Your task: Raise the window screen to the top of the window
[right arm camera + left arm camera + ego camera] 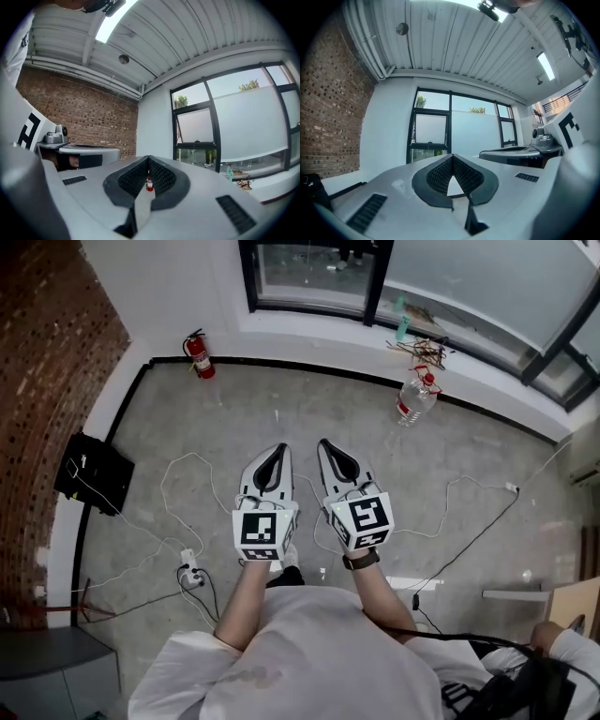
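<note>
Here, in the head view, the left gripper [278,450] and right gripper [325,444] hover side by side above the floor [281,399], facing the window [375,282]. Left gripper view: jaws pressed together, empty; the window screen [473,133] covers the wide pane except its top strip. Right gripper view: jaws likewise together, a fire extinguisher [149,184] far beyond them.

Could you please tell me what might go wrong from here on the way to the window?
Loose cables cross the floor ahead, so a foot could catch. The bottle below the sill might get kicked over. Both the left claw and right claw are shut and empty; they would need opening before gripping anything at the window.
</note>
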Motion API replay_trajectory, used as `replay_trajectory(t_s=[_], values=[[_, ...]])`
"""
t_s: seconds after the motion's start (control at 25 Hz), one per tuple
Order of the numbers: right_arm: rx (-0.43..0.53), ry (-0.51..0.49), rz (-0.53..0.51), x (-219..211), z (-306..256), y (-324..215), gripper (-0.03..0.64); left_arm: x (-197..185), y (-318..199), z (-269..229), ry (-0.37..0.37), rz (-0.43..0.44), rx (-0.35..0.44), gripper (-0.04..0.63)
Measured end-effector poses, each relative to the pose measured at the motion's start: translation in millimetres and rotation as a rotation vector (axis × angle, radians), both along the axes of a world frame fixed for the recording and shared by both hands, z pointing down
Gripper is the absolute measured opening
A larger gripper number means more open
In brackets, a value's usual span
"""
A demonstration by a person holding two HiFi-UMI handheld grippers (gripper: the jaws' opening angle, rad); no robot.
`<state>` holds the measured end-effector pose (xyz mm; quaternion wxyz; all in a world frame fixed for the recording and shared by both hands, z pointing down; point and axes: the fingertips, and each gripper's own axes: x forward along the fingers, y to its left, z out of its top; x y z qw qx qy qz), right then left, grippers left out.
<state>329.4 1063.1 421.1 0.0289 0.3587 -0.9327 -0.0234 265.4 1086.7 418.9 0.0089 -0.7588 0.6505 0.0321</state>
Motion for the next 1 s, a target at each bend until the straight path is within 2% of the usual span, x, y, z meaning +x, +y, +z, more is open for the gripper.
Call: replay_trajectory(t_s=[0.16, 0.32, 0.44, 0.68, 0.84, 1.0], values=[[0.019, -0.007, -0.041, -50.8, -12.4, -51.6, 0.003, -47.3, -50.6, -16.7, 0.062, -0.023, 0.026, 0.000], [0.027, -0.029, -0.045, -95.5, -13.4, -84.7, 0.003, -90.0, -82.5, -12.7, 0.033, -0.035, 0.027, 0.000], [0.028, -0.026, -0.040, -123.3, -9.3, -107.3, 0.003, -121.3, -108.3, -0.7, 0.066, -0.040, 0.001, 0.000], [0.046, -0.032, -0.081, -143.2, 3.8, -168.1, 0.003, -136.0, -174.7, 22.5, 0.088, -0.006, -0.028, 0.000], [0.029, -0.047, -0.108, -166.4, 15.5, -238.3, 0.003, -152.3, -241.7, 31.4, 0.061, 0.013, -0.026, 0.000], [0.005, -0.159, -0.211, -198.4, -3.4, -322.2, 0.003, -179.2, -330.1, 18.5, 0.030, -0.008, -0.014, 0.000]])
